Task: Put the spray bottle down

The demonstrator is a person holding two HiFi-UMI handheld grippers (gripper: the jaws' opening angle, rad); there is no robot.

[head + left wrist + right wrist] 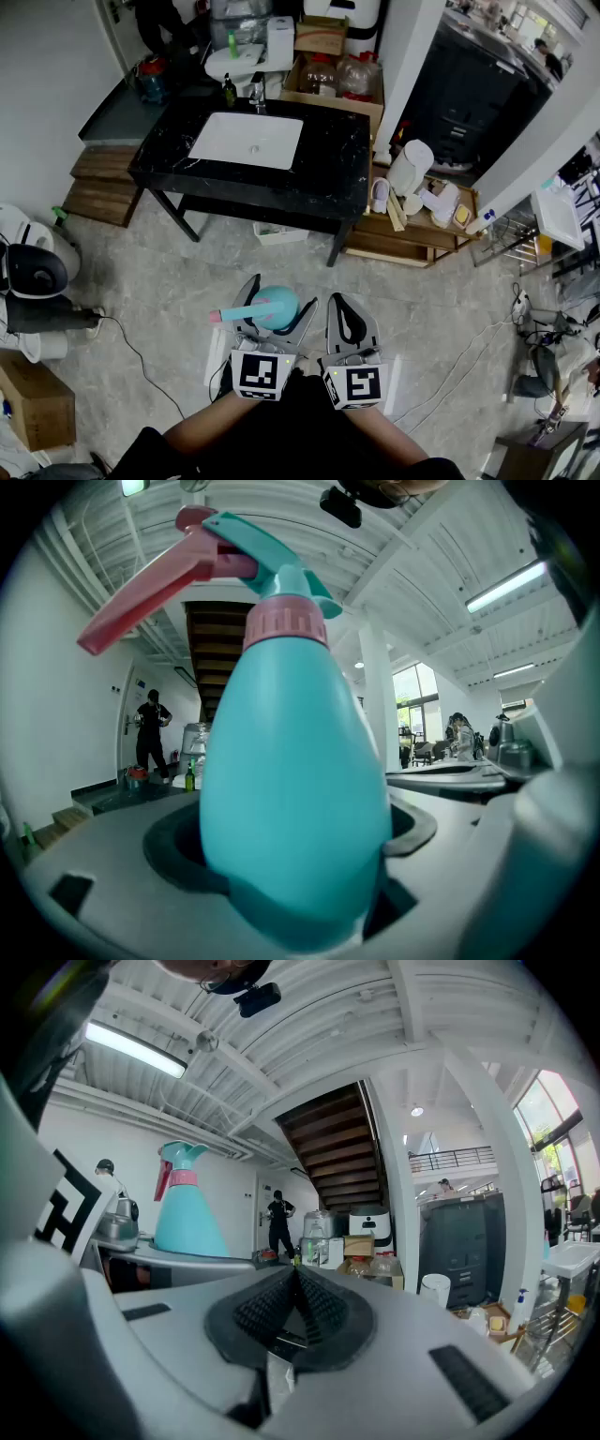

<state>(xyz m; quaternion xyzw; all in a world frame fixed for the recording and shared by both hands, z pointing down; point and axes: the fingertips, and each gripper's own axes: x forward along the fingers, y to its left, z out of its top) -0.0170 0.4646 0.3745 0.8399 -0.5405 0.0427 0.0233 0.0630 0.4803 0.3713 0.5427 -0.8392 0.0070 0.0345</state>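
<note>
Spray bottle (275, 309), teal w/ pink trigger, upright btwn jaws of left hand-held gripper (281, 294), which clamps its body; held over floor (178, 281). Right hand-held gripper (340, 300) just beside, jaws together, empty. Bare floor ahead up to black surface (337, 178) w/ white sink (247, 140). Cluttered wooden rack (412, 246) at right. Cable (141, 356) on floor at left.

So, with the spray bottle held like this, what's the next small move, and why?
The left hand-held gripper grips the spray bottle upright over the floor, short of the black counter. So probably carry it forward toward that counter first.
</note>
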